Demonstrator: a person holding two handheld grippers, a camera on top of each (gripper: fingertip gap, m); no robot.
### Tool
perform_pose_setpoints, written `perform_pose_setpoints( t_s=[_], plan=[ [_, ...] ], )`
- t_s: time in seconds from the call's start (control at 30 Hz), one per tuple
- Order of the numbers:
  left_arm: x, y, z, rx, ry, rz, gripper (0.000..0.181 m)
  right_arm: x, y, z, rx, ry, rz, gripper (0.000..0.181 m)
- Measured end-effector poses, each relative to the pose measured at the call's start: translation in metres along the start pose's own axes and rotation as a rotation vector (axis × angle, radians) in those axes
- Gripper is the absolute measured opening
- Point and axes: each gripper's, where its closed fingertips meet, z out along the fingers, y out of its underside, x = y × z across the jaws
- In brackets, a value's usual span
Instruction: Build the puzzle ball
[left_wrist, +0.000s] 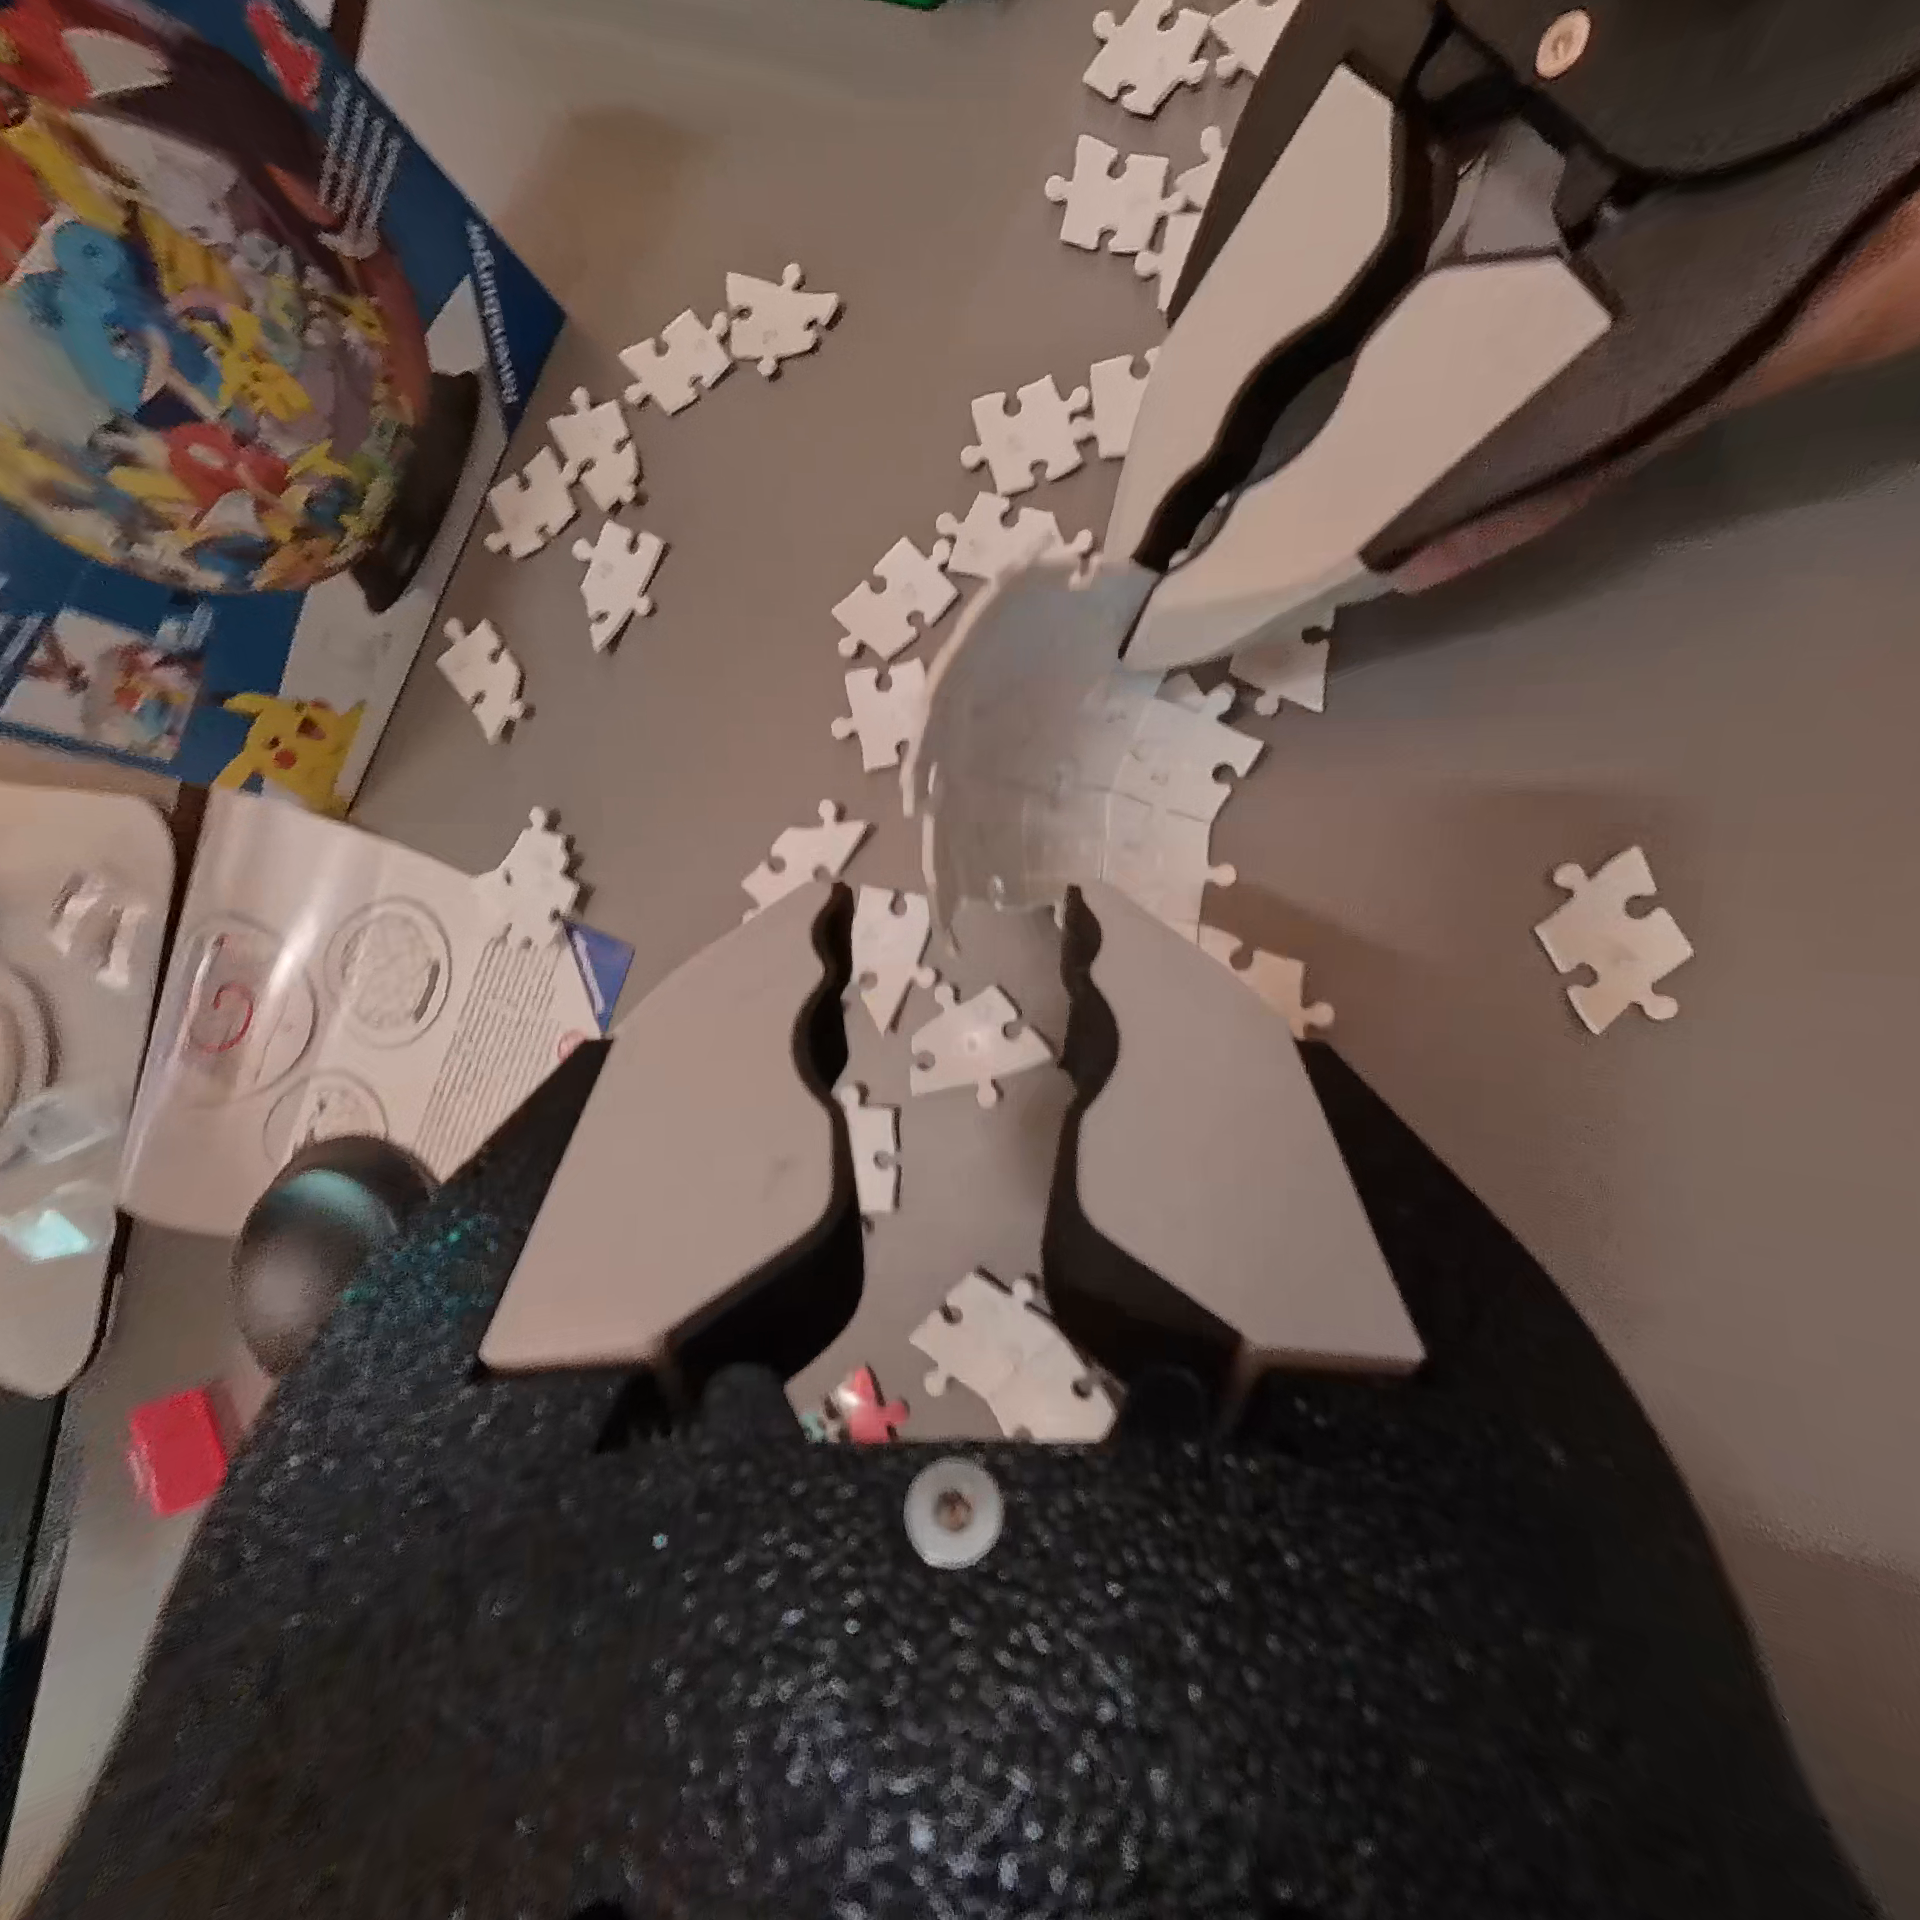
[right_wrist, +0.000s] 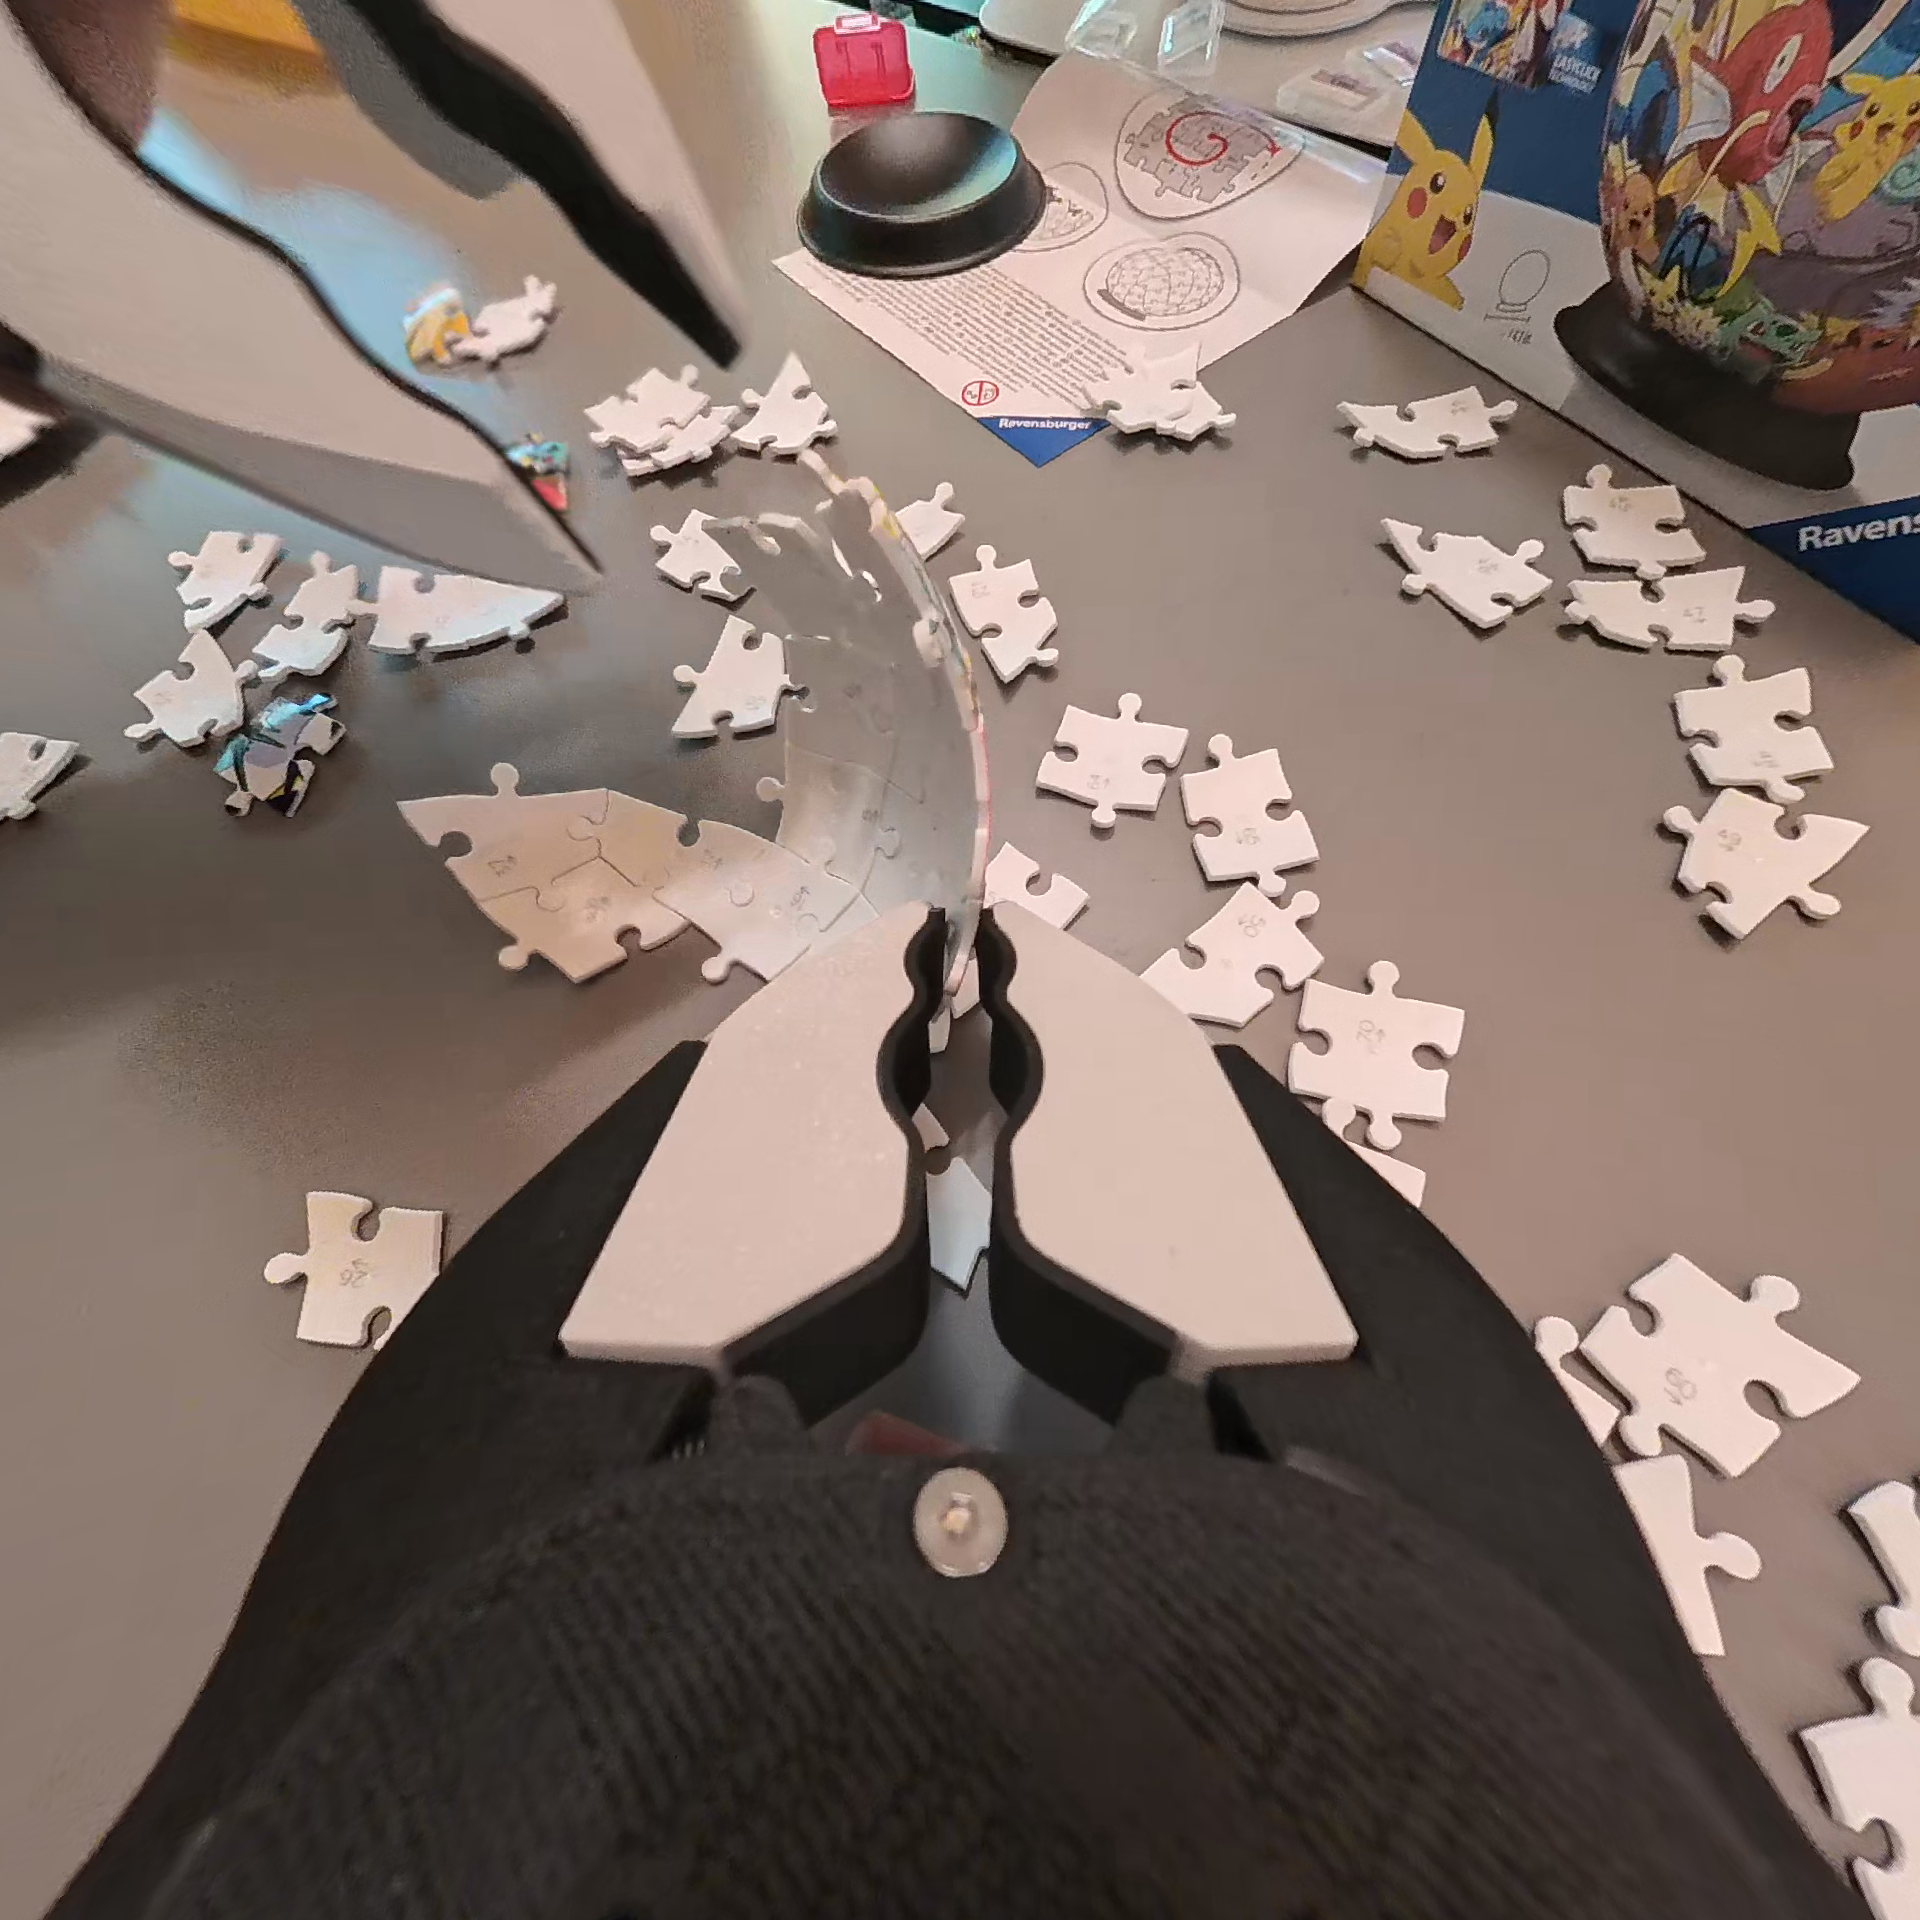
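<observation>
Right claw (right_wrist: 961, 920) pinches the curved white puzzle shell (right_wrist: 883, 727); left claw (left_wrist: 956, 904) spread.

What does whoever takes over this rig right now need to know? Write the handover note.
Right gripper: shut on the rim of the curved assembled section, holding it on edge on the grey table.
Left gripper: open, nothing between its fingers, near the section's far end.
Done: one curved shell of joined pieces, with a flatter strip attached and lying on the table.
Left: most of the ball. Loose pieces lie scattered, mostly white side up. The black stand sits on the instruction sheet, beside the box.
</observation>
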Motion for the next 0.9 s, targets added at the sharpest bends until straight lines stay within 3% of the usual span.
perform_pose_setpoints(
  t_s=[0.03,0.27,0.5,0.67,0.9],
  plan=[
    [0.001,0.006,-0.005,0.003,-0.028,-0.018,0.038,0.000,0.000,0.000,0.002,0.001,0.000,0.006],
    [-0.016,0.080,-0.048,0.019,-0.296,-0.300,0.038,0.007,0.001,-0.003,0.006,0.020,0.015,0.006],
    [-0.009,0.135,-0.056,-0.048,-0.363,-0.453,0.036,0.013,0.005,-0.007,-0.002,0.007,0.039,0.006],
    [-0.006,0.148,-0.049,-0.080,-0.382,-0.520,0.035,0.023,0.007,-0.011,0.009,0.017,0.084,0.006],
    [0.001,0.131,-0.045,-0.057,-0.367,-0.532,0.034,0.029,0.008,-0.013,0.011,0.038,0.104,0.006]
  ],
)
